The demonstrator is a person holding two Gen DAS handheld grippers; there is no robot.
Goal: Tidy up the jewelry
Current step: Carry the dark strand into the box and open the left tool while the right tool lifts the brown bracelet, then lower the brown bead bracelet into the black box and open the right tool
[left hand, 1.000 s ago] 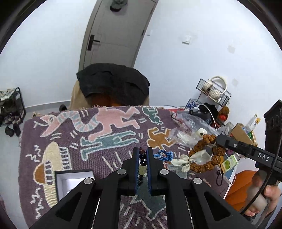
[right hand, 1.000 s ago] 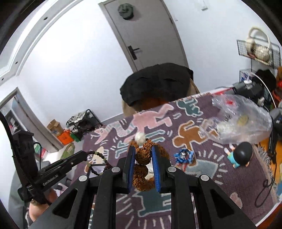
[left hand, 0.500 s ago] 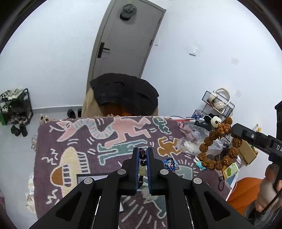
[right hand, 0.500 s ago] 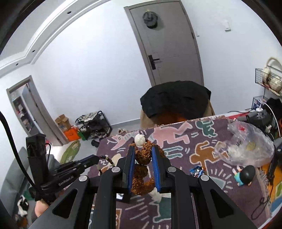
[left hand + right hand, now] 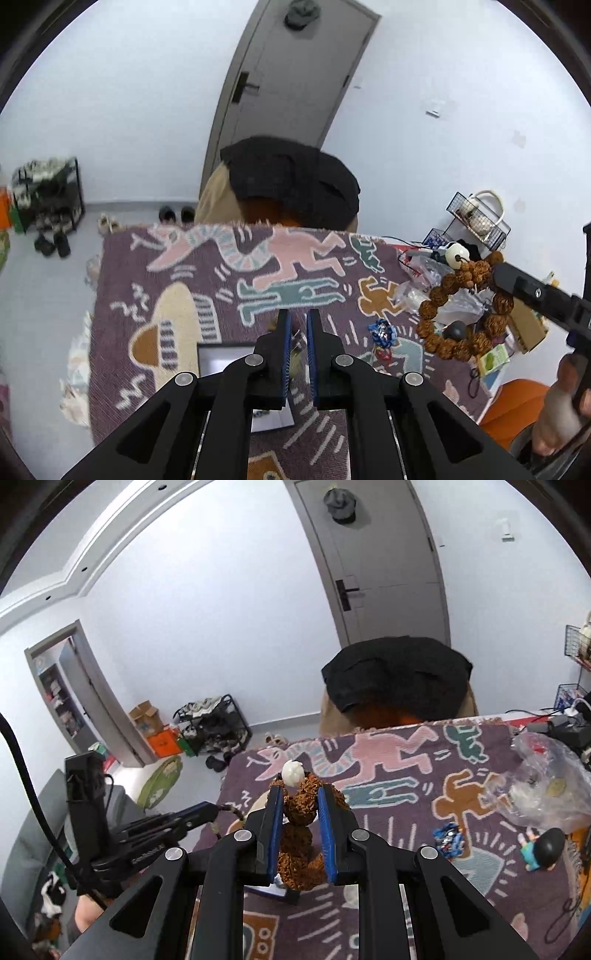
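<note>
White box (image 5: 225, 360) sits low centre in the left view, open side up, mostly hidden behind the left gripper (image 5: 298, 332); contents can't be made out. Clear bag (image 5: 546, 782) lies at the right edge of the rug (image 5: 406, 775), holding small pale bits, unclear what. Left gripper's fingers nearly pressed together, pinching a thin bead bracelet (image 5: 225, 818) that dangles at its tip in the right view, partly hidden. Right gripper (image 5: 300, 814) pinches the brown seed bracelet (image 5: 299, 805), white bead on top, held above the rug. Blue trinket (image 5: 448, 836) lies loose on the rug; figurine (image 5: 541, 849) is beside the bag.
</note>
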